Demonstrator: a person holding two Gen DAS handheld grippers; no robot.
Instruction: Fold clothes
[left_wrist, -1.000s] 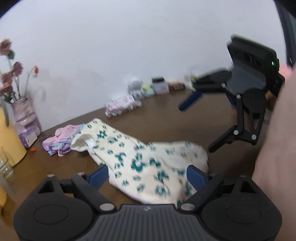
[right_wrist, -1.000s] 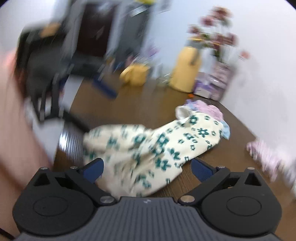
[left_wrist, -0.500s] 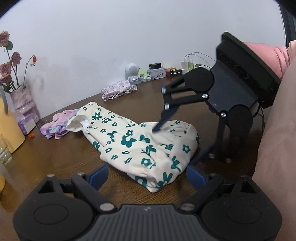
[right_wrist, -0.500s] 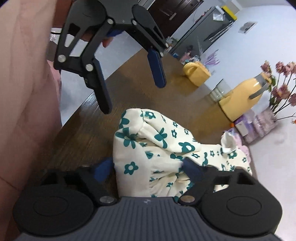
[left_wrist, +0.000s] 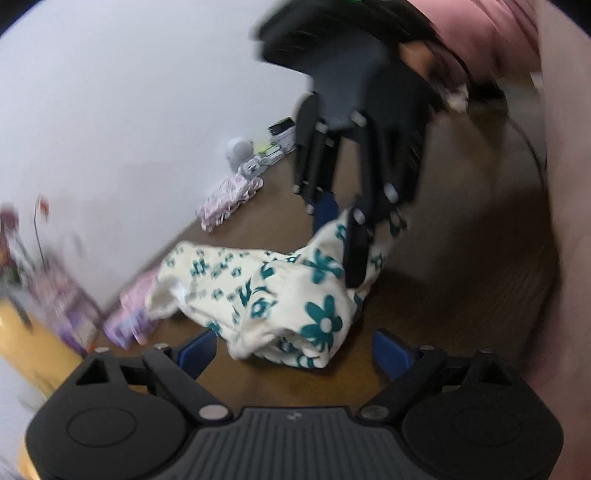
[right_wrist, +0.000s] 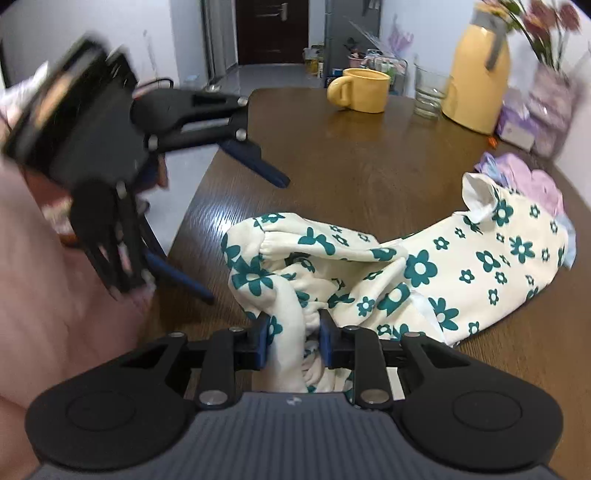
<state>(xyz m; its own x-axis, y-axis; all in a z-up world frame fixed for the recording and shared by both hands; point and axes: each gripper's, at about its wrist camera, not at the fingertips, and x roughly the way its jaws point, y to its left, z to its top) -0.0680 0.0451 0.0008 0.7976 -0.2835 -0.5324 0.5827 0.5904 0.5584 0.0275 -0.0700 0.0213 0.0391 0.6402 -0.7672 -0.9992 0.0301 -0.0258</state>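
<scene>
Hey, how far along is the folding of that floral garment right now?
Early stage. Done: nothing looks folded; the floral garment lies bunched on the table. In hand: the right tool is shut on a gathered edge of it, while the left tool hangs open beside it. Left: spreading it flat and every fold; the purple clothes beyond lie untouched.

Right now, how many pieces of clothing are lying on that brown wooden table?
3 show. The cream garment with green flowers lies mid-table, pinched by the right gripper. A lilac garment sits behind its far end. A pink patterned one lies by the white wall. Others may be hidden.
</scene>
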